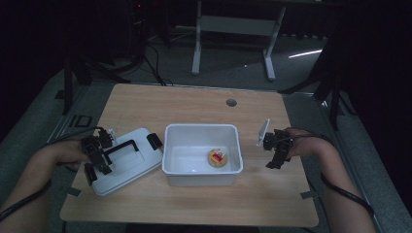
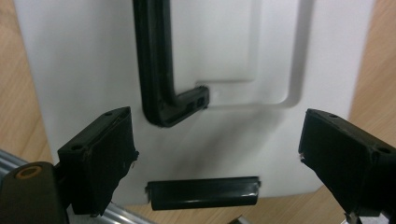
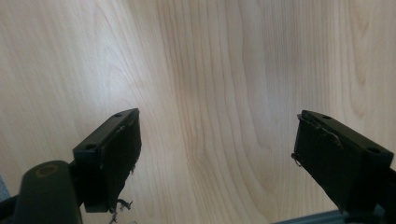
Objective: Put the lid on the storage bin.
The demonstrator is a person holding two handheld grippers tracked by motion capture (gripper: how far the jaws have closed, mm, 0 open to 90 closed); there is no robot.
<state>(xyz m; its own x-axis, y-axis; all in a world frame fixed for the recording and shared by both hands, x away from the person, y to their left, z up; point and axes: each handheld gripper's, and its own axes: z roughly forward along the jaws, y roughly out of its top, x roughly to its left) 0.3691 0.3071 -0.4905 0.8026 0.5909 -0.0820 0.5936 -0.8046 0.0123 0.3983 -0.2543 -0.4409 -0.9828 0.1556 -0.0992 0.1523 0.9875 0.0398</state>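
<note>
Item: white lid (image 1: 124,162) with black handle (image 2: 159,84), flat on desk (image 1: 194,107) left of white bin (image 1: 201,153). I judge it staged for refitting: my left hand-held gripper (image 1: 97,160) hovers wide over it. Right hand-held gripper (image 1: 277,153) wide, empty, above bare desk. Round snack (image 1: 218,158) inside bin.

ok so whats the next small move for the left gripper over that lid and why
Probably lower the left gripper and close on the black handle of the white lid. Its jaws stand open above the lid with nothing between them, the lid lies flat beside the open white bin, and a small round item already sits inside.
</note>
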